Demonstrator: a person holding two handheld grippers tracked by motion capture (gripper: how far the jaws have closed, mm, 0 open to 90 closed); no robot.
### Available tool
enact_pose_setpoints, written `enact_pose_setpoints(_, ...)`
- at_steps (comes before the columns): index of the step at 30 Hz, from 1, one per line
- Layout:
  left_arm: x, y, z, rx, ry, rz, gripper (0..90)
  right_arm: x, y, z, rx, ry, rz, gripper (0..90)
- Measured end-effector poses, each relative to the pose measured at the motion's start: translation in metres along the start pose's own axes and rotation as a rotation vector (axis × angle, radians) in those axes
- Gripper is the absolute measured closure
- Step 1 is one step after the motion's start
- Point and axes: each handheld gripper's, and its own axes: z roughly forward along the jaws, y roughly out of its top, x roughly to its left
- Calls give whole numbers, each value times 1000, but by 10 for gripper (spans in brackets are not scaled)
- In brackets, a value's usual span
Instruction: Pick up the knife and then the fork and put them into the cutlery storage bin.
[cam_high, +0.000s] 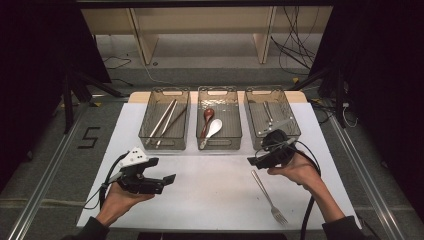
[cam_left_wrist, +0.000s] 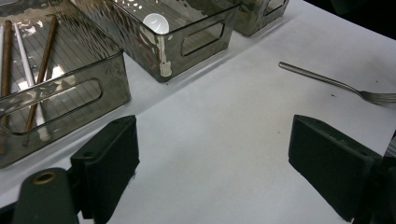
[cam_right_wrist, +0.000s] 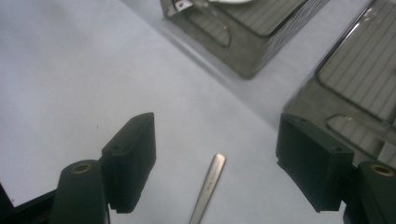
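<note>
**Fork on the mat, right gripper open above its handle**

A metal fork lies flat on the white table, at the person's right, handle end pointing up toward the bins and tines toward the near edge. The right gripper hovers just past the handle tip, held by the right hand. In the right gripper view the handle end shows on the table between the two black jaws, which stand wide apart and touch nothing.

The left gripper sits low over the left part of the table in the left hand, well apart from the fork. Its jaws are also spread wide with only bare table between them; the fork lies farther off in that view.

Along the far side of the table stand three smoky clear bins in a row. The left bin holds chopsticks, the middle bin holds a brown spoon and a white spoon, and the right bin, just behind the right gripper, holds metal cutlery that I cannot make out clearly.
</note>
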Motion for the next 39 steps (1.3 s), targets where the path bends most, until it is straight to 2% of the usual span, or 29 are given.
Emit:
enact_pose_setpoints(6, 0, -1, -1, 0, 4, 0, 155, 5, -10, 9, 49, 17, 0, 295)
enact_pose_setpoints(14, 0, -1, -1, 0, 4, 2, 155, 10, -25, 21, 117, 17, 8, 299)
enact_pose_setpoints(20, 0, -1, -1, 5, 5, 11, 155, 15, -35, 30, 181, 8, -5, 308)
enact_pose_setpoints(28, 0, -1, -1, 5, 6, 9, 155, 15, -52, 38, 270, -5, -2, 343)
enact_pose_setpoints(39, -1, -1, 0, 5, 4, 8, 155, 15, -67, 42, 337, 0, -2, 447)
